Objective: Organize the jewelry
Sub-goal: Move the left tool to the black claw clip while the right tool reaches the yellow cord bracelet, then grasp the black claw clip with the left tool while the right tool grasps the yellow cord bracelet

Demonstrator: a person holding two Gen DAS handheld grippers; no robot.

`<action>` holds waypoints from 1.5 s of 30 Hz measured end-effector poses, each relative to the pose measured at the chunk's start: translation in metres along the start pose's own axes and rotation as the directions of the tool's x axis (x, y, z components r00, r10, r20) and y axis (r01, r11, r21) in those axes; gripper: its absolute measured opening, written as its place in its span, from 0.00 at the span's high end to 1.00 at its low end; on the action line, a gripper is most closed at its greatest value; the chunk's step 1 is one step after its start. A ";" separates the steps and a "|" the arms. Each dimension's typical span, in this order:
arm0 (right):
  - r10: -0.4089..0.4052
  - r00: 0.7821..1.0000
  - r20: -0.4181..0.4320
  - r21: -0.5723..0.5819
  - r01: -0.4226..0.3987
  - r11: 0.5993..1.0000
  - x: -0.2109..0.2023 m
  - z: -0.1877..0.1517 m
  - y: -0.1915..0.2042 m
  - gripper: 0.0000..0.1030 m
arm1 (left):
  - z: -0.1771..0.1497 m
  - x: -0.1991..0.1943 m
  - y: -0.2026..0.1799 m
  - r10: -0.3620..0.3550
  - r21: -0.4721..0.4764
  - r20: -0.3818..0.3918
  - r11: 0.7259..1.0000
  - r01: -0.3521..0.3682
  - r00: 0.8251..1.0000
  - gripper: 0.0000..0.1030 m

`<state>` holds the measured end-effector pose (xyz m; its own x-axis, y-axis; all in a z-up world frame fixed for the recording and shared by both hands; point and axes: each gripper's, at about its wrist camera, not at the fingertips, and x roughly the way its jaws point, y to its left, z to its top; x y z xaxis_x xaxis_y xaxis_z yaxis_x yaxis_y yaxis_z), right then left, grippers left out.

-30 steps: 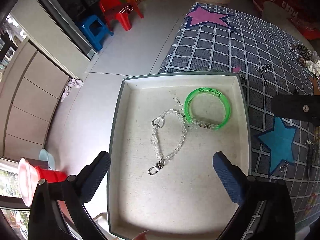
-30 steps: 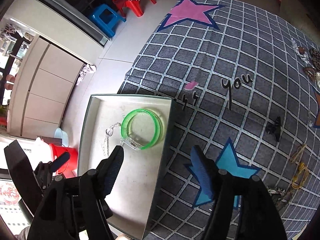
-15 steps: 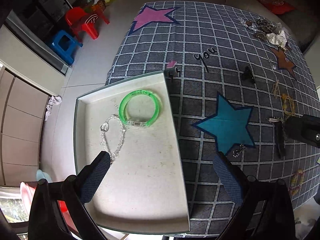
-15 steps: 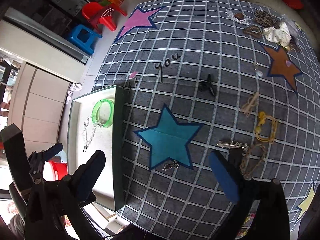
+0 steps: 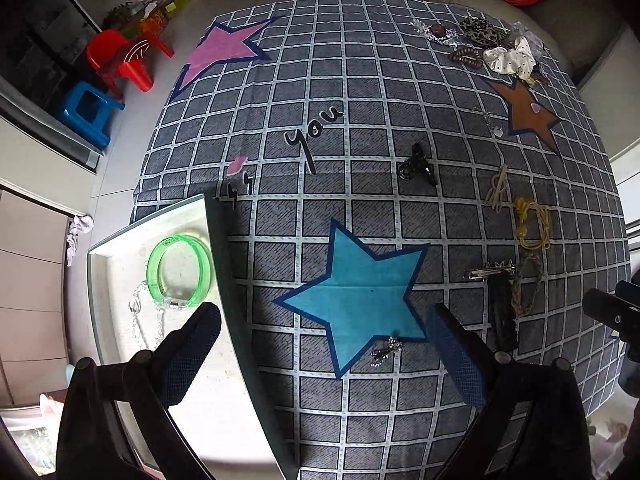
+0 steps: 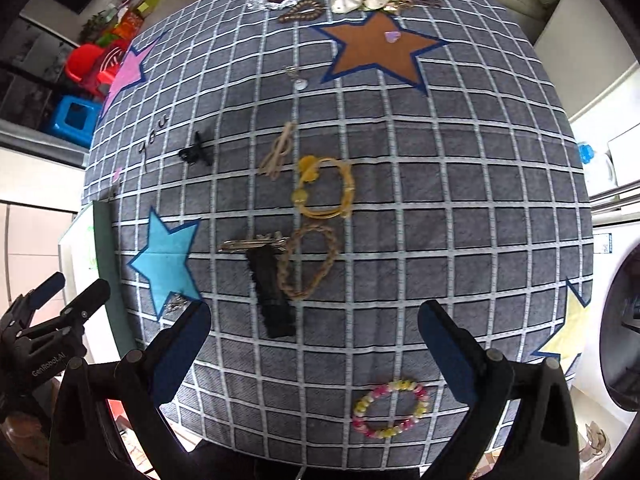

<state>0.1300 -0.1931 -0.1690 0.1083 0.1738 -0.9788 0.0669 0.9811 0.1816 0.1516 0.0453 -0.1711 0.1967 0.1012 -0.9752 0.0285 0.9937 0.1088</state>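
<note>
A white shallow rectangular tray with a grey-green rim (image 5: 218,240) is seen at the table edge, partly under the left finger of the left gripper (image 5: 320,354). In it lie a translucent green plastic bangle (image 5: 178,272) and a clear beaded chain bracelet with a metal clasp (image 5: 140,312), the chain touching the bangle's outer side, both just ahead of that left finger.

The remaining jewelry is spread on the grey checked tablecloth with coloured star patches (image 6: 440,200). Ahead of the right gripper (image 6: 314,354), between its fingers in the view, a black rectangular hair clip (image 6: 272,292) is seen, with a braided tan cord bracelet (image 6: 316,264) touching its right side and a silver metal hair clip (image 6: 252,243) at its far end. Farther ahead lie a yellow cord bracelet with beads (image 6: 324,190) and a small black claw clip (image 6: 196,152). A pink-and-yellow beaded bracelet (image 6: 390,408) lies nearer than the fingertips, toward the right finger. A small silver charm (image 5: 386,352) is noted between the left gripper's fingers, at the tip of the blue star.

Both grippers are spread wide and hold nothing; no pad touches any item. The right gripper's jaws have just been opening, with nothing between them. Both are pointed steeply down at the table.
</note>
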 end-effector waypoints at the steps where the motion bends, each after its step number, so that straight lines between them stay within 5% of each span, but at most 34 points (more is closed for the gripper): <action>1: -0.009 1.000 -0.001 0.006 0.009 1.000 0.001 0.003 -0.005 0.00 | 0.005 0.003 -0.003 0.004 -0.003 -0.004 1.000 -0.004 1.000 0.00; 20: -0.093 0.995 -0.039 -0.059 0.090 0.994 0.056 0.060 -0.015 0.00 | 0.083 0.069 -0.047 -0.044 -0.067 -0.032 0.997 0.041 0.999 0.00; 33: -0.175 0.985 -0.006 -0.166 0.172 0.971 0.090 0.074 -0.001 0.21 | 0.091 0.098 -0.053 -0.036 -0.031 -0.058 0.999 0.034 0.998 0.08; 39: -0.171 0.985 0.029 -0.227 0.174 0.958 0.096 0.073 0.023 0.31 | 0.098 0.092 -0.063 -0.101 -0.014 -0.048 0.995 0.100 0.994 0.38; 41: -0.165 0.986 0.029 -0.236 0.167 0.957 0.097 0.073 0.028 0.36 | 0.098 0.086 -0.073 -0.104 0.006 -0.044 0.995 0.104 0.994 0.60; 44: -0.163 0.986 0.037 -0.248 0.167 0.954 0.095 0.070 0.035 0.50 | 0.098 0.083 -0.086 -0.110 0.040 -0.048 0.993 0.112 0.993 0.69; 45: -0.164 0.986 0.041 -0.252 0.169 0.953 0.095 0.069 0.038 0.63 | 0.096 0.080 -0.087 -0.117 0.045 -0.045 0.992 0.119 0.992 0.69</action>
<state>0.2108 -0.1455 -0.2481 0.1361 0.0072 -0.9907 -0.1680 0.9856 -0.0160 0.2590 -0.0382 -0.2406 0.1477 -0.0140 -0.9889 0.0958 0.9954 0.0003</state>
